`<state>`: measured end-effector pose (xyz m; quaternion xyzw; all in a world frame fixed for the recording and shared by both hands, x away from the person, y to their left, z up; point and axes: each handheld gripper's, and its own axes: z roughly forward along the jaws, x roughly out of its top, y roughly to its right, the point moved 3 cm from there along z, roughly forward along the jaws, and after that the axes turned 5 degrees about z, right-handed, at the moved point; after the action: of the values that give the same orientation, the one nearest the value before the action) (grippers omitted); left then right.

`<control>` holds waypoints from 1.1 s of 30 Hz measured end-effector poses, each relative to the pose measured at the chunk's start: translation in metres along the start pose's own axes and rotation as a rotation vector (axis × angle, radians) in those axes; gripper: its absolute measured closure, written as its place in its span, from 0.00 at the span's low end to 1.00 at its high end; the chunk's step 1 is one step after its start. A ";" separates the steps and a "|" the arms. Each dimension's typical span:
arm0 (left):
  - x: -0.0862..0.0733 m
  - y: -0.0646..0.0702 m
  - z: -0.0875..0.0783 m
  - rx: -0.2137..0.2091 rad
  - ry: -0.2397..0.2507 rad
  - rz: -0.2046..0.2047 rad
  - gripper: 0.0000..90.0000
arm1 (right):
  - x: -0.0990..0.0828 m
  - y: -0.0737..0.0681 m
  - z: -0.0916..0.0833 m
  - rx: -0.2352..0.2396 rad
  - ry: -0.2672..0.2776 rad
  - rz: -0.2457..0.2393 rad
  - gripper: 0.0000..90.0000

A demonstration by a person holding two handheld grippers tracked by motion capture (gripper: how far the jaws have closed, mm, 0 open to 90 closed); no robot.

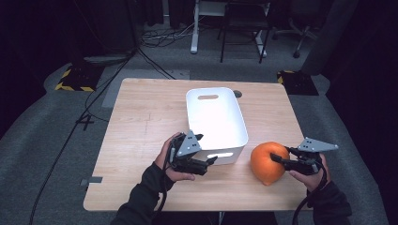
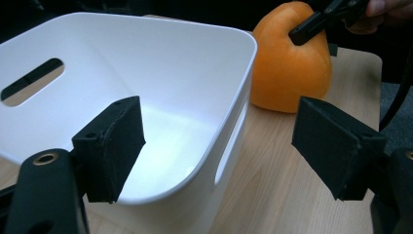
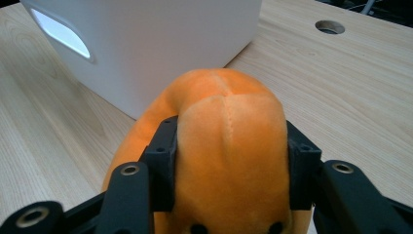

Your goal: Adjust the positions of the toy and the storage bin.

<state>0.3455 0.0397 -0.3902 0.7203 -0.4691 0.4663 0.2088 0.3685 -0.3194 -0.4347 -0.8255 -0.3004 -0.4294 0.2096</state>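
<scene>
The left gripper [image 1: 206, 149] hangs at the near end of the white plastic bin [image 1: 213, 115], its jaws standing well apart with nothing pressed between them. In the left gripper view the bin's near wall and rim corner lie in the gap between the two black pads [image 2: 114, 146], one pad over the bin's hollow and the other over bare wooden table [image 1: 141, 122] outside it; neither pad touches the rim. Beyond the outer pad, just beside the bin's corner, sits the orange plush toy [image 1: 265, 161].

The right gripper [image 1: 280, 155] has hold of that plush: in the right gripper view its jaws flank the soft orange body on both sides, pads [image 3: 163, 156] sunk into the fabric, a seam running up the middle between them. The plush rests on the table, close to the bin's wall ahead of the jaws but apart from it. A round hole [image 3: 329, 27] in the tabletop lies farther ahead of the jaws.
</scene>
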 end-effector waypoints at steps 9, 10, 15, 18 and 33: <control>0.010 0.008 0.038 -0.069 -0.044 -0.010 0.33 | -0.001 0.001 0.000 0.004 -0.002 -0.009 0.56; 0.010 0.008 0.038 -0.069 -0.044 -0.010 0.35 | -0.001 0.000 0.000 0.003 -0.003 -0.006 0.56; 0.015 0.009 0.055 -0.086 -0.084 -0.015 0.40 | 0.000 0.000 0.000 0.006 -0.003 -0.009 0.56; 0.016 0.012 0.061 -0.102 -0.107 -0.014 0.43 | -0.001 0.001 0.000 0.008 -0.006 -0.016 0.56; 0.015 0.016 0.066 -0.180 -0.139 0.040 0.82 | -0.001 0.000 0.000 0.014 -0.005 -0.012 0.55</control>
<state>0.3648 -0.0234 -0.4109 0.7199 -0.5367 0.3752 0.2301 0.3684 -0.3195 -0.4356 -0.8234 -0.3088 -0.4263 0.2118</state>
